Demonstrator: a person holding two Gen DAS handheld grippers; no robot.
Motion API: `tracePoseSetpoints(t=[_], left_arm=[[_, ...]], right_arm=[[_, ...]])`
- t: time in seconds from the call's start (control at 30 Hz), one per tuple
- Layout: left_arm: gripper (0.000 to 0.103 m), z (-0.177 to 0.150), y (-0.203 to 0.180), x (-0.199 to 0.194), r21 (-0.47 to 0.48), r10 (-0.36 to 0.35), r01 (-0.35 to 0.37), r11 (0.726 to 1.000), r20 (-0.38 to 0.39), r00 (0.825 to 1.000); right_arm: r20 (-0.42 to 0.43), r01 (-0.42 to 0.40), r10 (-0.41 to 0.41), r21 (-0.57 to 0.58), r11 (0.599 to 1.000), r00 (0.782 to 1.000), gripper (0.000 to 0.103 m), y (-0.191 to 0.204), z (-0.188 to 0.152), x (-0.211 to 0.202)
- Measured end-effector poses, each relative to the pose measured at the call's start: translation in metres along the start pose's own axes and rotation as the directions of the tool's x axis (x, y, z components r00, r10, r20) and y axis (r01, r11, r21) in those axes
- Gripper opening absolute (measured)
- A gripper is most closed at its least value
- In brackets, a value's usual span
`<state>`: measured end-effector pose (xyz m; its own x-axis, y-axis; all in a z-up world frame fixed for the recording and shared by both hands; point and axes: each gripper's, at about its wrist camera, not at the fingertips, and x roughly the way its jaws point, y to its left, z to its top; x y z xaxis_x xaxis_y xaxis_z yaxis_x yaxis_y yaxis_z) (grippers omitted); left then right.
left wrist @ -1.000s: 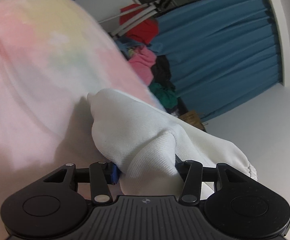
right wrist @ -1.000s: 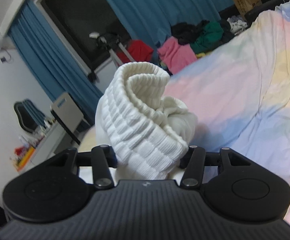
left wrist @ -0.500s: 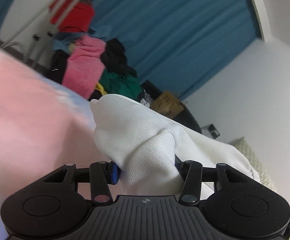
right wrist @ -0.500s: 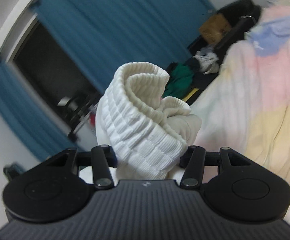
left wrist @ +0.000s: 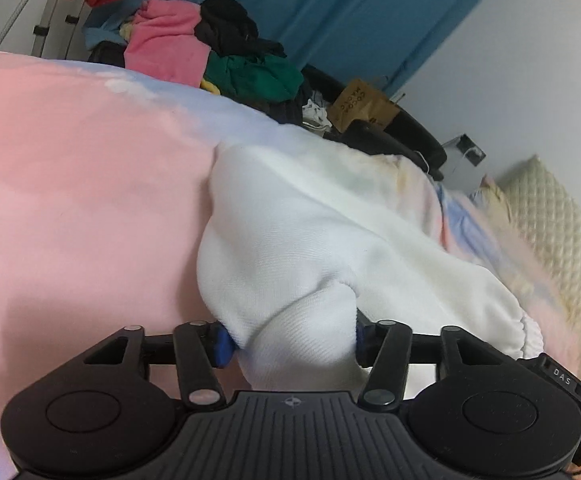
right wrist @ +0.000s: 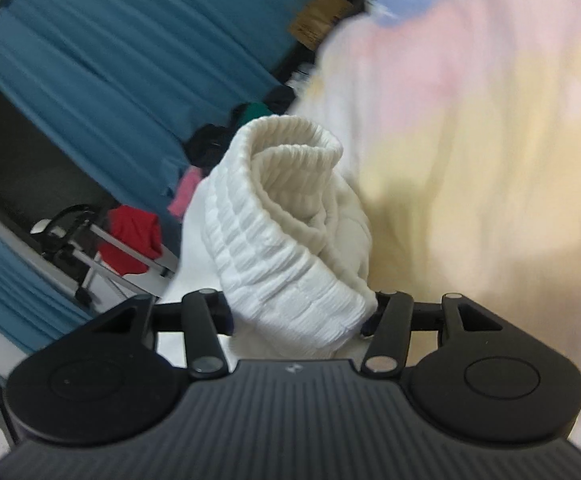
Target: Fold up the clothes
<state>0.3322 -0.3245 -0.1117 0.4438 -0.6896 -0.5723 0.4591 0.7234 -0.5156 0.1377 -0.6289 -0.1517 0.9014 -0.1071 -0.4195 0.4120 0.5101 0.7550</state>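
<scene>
- Both views have swung since the earlier frames: the bed now fills more of each, so the garment has been carried lower and nearer the bed.
- Left gripper (left wrist: 292,338): its jaws have just been opening a little, yet white cloth still fills the gap between the blue pads (left wrist: 223,346), so the grip on it holds.
- Right gripper (right wrist: 300,316): jaws have eased open slightly; they remain clenched on the ribbed band (right wrist: 278,248), which stands bunched and curled above them.
- Garment (left wrist: 310,236): white, held at two points. In the left view it trails from the jaws onto the pastel bed (left wrist: 82,184); in the right view only the ribbed bunch shows, with the bed blurred behind.
- Step in hand, as judged: laying the garment out flat on the bed ahead of the first fold.
- To do it well, keep both grips firm until the cloth rests fully on the bed; a further release now risks dropping a corner.
- Draw the two held points apart so the edge between them runs taut and straight.
- Lower both sides together, level, so no crease is trapped under the cloth.
- Clothes pile (left wrist: 226,56) and curtain (left wrist: 350,12) lie well apart from the working area.
</scene>
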Motion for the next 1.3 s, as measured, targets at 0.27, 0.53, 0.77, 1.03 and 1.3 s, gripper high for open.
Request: tracePoseSetpoints(t=[0.27, 0.53, 0.77, 1.03, 1.3], left_arm=[[0.085, -0.008, -0.018, -0.041, 0.111, 0.165, -0.161, 0.981, -0.026, 0.986], [0.103, -0.005, -0.1, -0.15, 0.219, 0.157, -0.172, 0.96, 0.085, 0.984], [0.103, -0.028, -0.174, -0.244, 0.339, 0.1, -0.16, 0.927, 0.185, 0.978], [0.103, -0.082, -0.22, -0.332, 0.38, 0.077, -0.19, 0.905, 0.293, 0.953], [0.103, -0.141, -0.212, -0.373, 0.37, 0.127, -0.269, 0.889, 0.365, 0.922]], right_arm=[[-0.046, 0.109, -0.107, 0.042, 0.993, 0.993, 0.066, -0.008, -0.015, -0.013], [-0.014, 0.231, -0.239, -0.199, 0.952, 0.971, 0.066, 0.059, 0.002, -0.094], [0.095, 0.193, -0.17, -0.377, 0.906, 0.981, 0.073, 0.114, 0.0, -0.185], [0.15, 0.144, -0.074, -0.532, 0.834, 0.986, 0.085, 0.162, -0.034, -0.269], [0.207, 0.145, -0.022, -0.601, 0.786, 0.978, 0.085, 0.163, -0.09, -0.306]])
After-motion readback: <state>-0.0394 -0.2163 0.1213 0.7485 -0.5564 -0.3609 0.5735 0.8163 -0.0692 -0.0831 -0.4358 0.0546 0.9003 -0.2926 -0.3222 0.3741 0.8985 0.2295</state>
